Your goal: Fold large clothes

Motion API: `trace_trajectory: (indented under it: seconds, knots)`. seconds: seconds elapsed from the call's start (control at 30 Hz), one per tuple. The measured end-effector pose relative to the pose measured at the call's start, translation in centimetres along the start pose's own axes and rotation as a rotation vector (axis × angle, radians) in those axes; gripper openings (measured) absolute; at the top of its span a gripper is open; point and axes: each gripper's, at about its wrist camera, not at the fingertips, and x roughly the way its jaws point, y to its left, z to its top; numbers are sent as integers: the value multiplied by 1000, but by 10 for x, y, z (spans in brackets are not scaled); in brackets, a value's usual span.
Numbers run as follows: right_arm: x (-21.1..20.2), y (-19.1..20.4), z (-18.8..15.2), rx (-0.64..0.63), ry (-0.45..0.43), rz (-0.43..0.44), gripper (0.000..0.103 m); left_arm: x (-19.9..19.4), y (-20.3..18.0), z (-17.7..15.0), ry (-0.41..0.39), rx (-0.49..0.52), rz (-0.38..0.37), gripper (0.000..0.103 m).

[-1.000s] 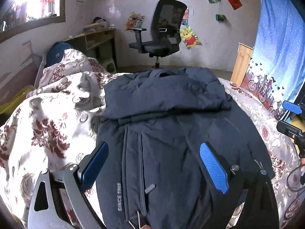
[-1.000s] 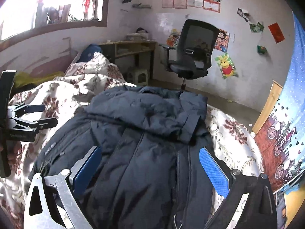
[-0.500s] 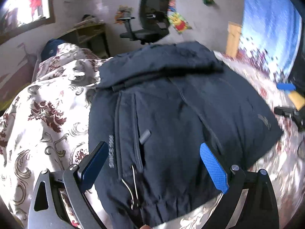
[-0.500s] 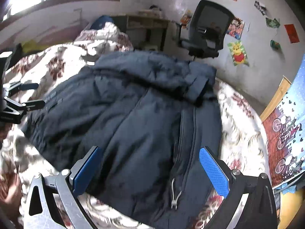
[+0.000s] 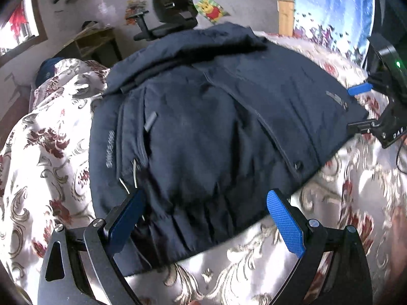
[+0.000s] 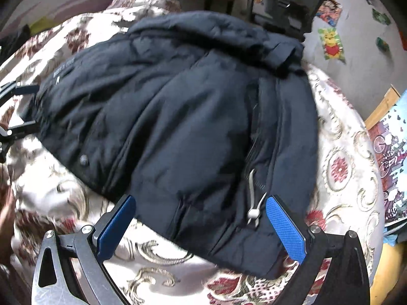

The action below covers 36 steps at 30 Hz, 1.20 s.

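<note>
— Jacket (image 5: 216, 127): lying flat on the flowered bedspread (image 5: 45, 152), dark navy, folded into a broad block, hood end bunching toward the office chair (image 5: 175, 2).

— Lying the same way from the right side (image 6: 178, 117), hem edge facing the camera, drawstring toggle (image 6: 252, 212) dangling just beside the right-hand blue pad.

— Left gripper (image 5: 206, 218): hovering over the near hem, fingers spread wide, pinching nothing. Blue pads (image 5: 285, 226) straddling the hem, possibly brushing the cloth, though blurring too much to say.

— Right gripper (image 6: 199, 219): likewise spread wide, gripping nothing, sitting over the hem corner with bedspread (image 6: 340, 167) showing below and to the right.

— Showing also at the far right edge of the left view, next to the jacket's side: black frame, one blue pad (image 5: 360, 88) pointing at the sleeve edge.

— Peeking in at the left edge of the right view: other gripper's fingers (image 6: 17, 90), close to the jacket's printed sleeve.

— Hanging on the wall behind: cartoon bear poster (image 6: 330, 44).
</note>
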Motion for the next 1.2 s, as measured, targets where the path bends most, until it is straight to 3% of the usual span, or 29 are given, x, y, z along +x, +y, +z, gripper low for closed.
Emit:
trace_trajectory:
  seconds: [0.3,0.6,0.73,0.9,1.2]
  knots:
    - [23,9,-24,-42,121,-7,103,20,-7,-27,48,69,51,94]
    - [38,10,-30,-108,149,-130,103,33,-21,-43,55,189,160,94]
    - [41,15,-34,-156,124,-176,103,39,-24,-49,58,225,210,94]
    - [38,23,-44,-221,54,-246,103,44,-20,-47,52,198,232,94]
    - [36,21,-41,-209,-22,-367,102,37,-26,-49,-1,193,321,88]
